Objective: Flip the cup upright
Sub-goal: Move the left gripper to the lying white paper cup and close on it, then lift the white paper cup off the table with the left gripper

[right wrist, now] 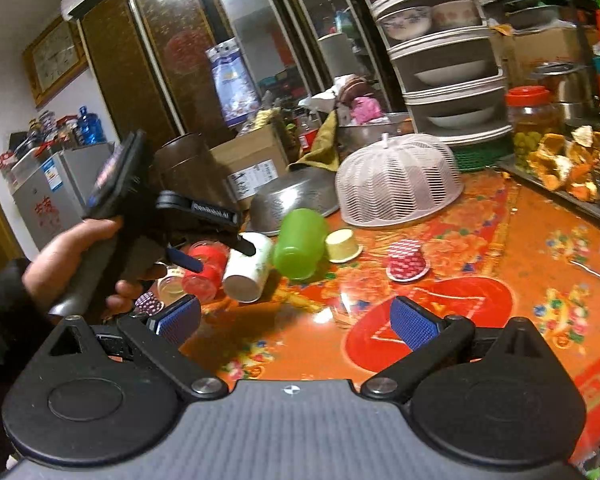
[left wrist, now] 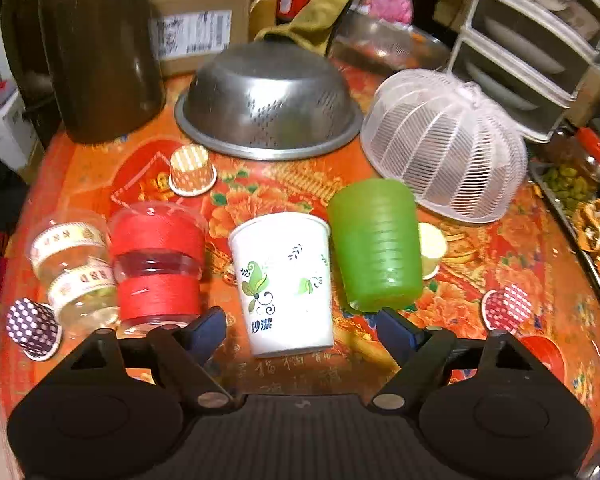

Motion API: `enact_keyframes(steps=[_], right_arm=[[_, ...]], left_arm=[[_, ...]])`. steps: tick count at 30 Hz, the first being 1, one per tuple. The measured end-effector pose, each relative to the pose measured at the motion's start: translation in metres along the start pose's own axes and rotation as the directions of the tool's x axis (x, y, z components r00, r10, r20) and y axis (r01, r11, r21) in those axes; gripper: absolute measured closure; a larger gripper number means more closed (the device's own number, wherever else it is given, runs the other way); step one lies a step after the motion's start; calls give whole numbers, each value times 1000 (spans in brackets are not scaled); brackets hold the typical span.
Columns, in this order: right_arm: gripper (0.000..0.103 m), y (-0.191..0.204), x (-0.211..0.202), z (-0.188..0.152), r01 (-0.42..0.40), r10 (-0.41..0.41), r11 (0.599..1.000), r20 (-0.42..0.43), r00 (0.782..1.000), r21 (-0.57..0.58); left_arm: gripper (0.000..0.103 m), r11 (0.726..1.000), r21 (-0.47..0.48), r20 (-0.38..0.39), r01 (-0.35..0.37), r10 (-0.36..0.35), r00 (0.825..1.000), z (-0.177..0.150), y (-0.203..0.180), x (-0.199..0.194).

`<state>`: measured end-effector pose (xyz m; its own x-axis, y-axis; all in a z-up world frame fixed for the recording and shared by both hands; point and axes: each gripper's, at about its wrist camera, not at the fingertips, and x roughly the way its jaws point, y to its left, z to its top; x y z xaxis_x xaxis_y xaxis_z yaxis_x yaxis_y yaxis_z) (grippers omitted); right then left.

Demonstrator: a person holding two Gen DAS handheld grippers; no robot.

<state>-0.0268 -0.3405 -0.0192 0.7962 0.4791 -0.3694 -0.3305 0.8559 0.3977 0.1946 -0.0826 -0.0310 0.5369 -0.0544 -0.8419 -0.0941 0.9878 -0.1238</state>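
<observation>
Left tool [left wrist: 300,330] wide apart, level before paper cup [left wrist: 284,280].

paper cup [left wrist: 286,284] matt | colander [left wrist: 268,100] dull metal | tablecloth [right wrist: 480,240] glossy

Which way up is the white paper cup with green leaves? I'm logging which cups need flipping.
Upside down: the white paper cup stands with its wide mouth on the table and its narrower closed base on top.

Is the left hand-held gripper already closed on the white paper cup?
No, the left hand-held gripper is open, its fingers apart on either side of the white paper cup.
</observation>
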Motion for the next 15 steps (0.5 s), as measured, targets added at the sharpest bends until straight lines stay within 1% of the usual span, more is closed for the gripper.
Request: enact_keyframes(steps=[2,5,7,9,10,13,15], right_arm=[[1,-6,-1,0,3,-3,1000,3,1000,13],[1,-12,0,-1,9,-9,1000,-1,1000,24],[1,-14,0,-2,8,-8,1000,-2,1000,29],[1,-15,0,-3,5,-5,999,0,1000,32],[1,-15,0,-3,5,-5,999,0,1000,33],[1,-14,-1,-4,4,-4,999,1,1000,35],[1,-14,-2,-4,0,0,999,5,1000,33]], left_arm=[[18,1000,-9,-16,-16,16,1000,1,1,8],[22,999,-19,-31,-32,32,999,2,2,18],[29,999,-22,-39,-31,30,999,1,2,22],[38,999,-6,-45,-41,41,998,0,0,25],[42,999,-2,-47,-48,48,998,-1,-1,26],[42,999,0,-43,-38,38,998,-2,-1,25],[43,999,22,-28,-42,43,999,-3,-1,21]])
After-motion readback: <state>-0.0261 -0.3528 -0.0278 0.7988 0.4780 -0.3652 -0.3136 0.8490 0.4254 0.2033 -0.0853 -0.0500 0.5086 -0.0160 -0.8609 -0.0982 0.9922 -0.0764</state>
